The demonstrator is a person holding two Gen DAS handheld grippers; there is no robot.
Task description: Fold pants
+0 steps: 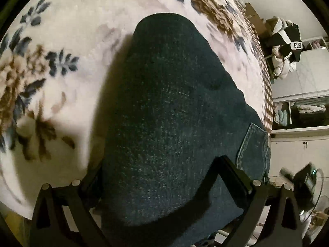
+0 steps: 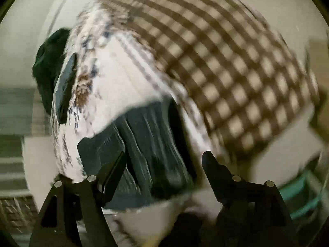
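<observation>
The dark blue denim pants (image 1: 164, 113) lie on a white fleece blanket with brown flowers and dark blue leaves (image 1: 61, 30), which covers a bed. In the left wrist view the pants fill the middle, and a back pocket with light stitching (image 1: 254, 146) shows near the right side. The left gripper (image 1: 156, 177) has its two black fingers spread wide on both sides of the fabric; I cannot tell if the pads press on it. In the blurred right wrist view the right gripper (image 2: 164, 164) is spread too, with the wrinkled denim lying between and under its fingers, and nothing is pinched. Beside the blanket lies a brown and cream checked cloth (image 2: 226, 61). At the right of the bed stand white cupboards (image 1: 308, 76), with a black and white jacket (image 1: 285, 47) hanging there.
</observation>
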